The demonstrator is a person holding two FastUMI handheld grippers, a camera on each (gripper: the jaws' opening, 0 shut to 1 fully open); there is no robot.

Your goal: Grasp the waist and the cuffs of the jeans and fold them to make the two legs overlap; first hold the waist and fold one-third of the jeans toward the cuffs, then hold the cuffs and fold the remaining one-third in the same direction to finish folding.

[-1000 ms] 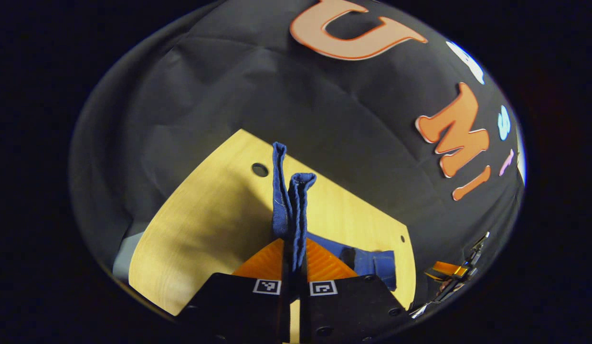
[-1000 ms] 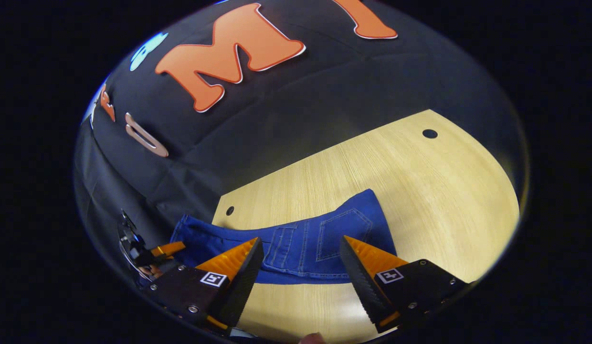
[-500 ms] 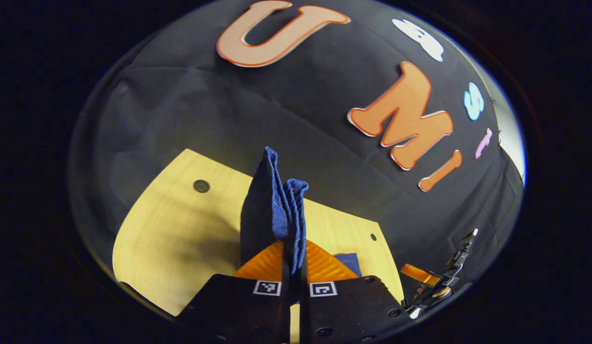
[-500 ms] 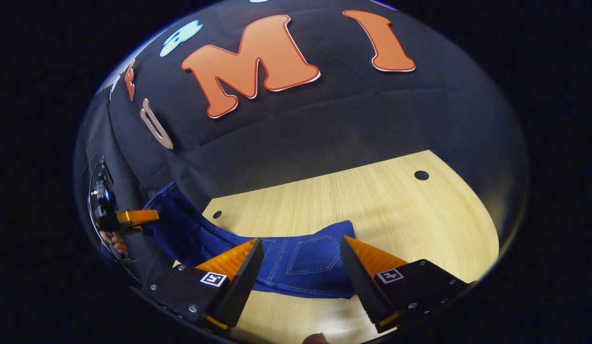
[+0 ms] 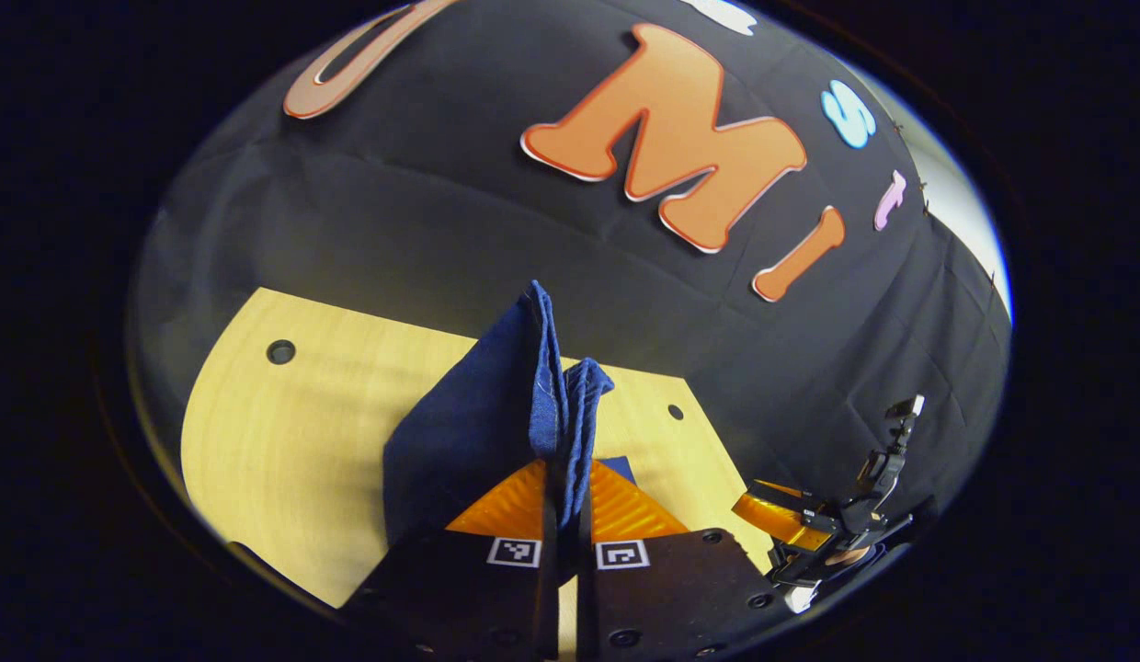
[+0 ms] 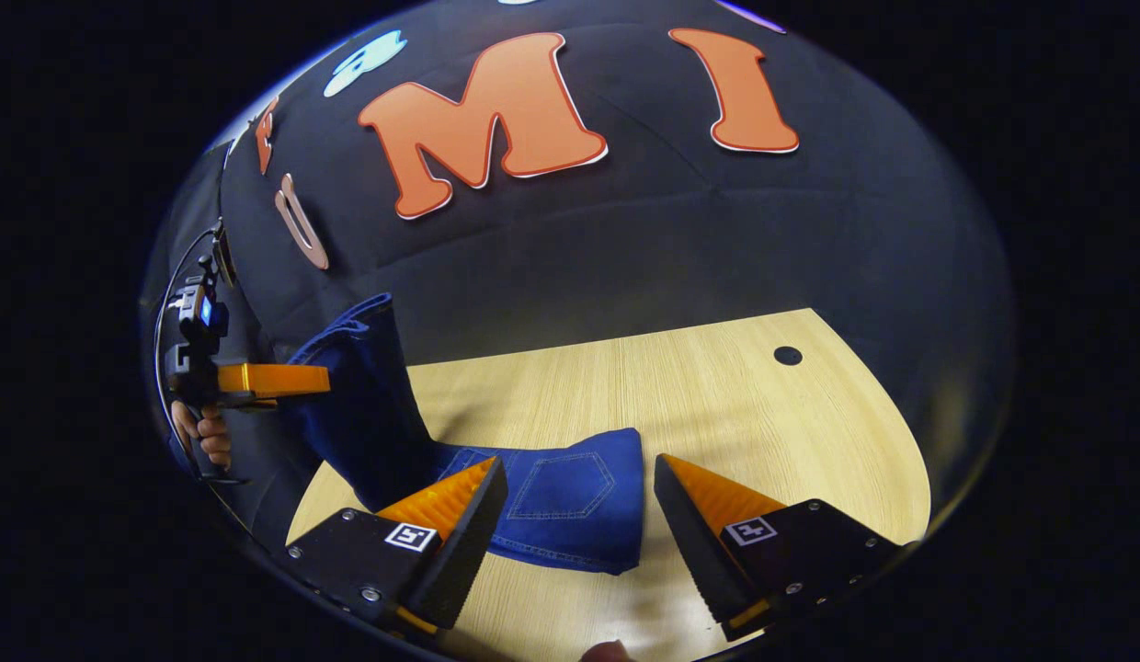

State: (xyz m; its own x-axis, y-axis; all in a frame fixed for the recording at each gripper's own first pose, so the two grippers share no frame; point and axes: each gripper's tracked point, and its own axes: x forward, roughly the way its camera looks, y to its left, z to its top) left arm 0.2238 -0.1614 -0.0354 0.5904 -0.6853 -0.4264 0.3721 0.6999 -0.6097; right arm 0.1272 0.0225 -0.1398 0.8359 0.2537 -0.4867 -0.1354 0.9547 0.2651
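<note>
In the left gripper view, the left gripper point(image 5: 564, 478) is pinching the cuffs point(image 5: 556, 377) of the blue jeans point(image 5: 460, 432), its jaws pressed together on the denim so that the hems are sticking up between them. The cloth is draping down to the left of the jaws, above the light wooden tabletop point(image 5: 294, 432). At the lower right edge, the right gripper point(image 5: 791, 519) is showing small and far off; whether it is apart or together cannot be told from here.

In the right gripper view, the right gripper point(image 6: 579, 501) is hovering with its jaws wide apart and nothing between them. Just beyond them, the waist end of the jeans point(image 6: 561, 496) is lying flat on the tabletop point(image 6: 717, 395), a back pocket point(image 6: 561, 483) facing up. From there the legs are rising to the left, lifted off the tabletop, up to the left gripper point(image 6: 299, 377), which a hand point(image 6: 202, 441) is holding at the left edge.
</note>
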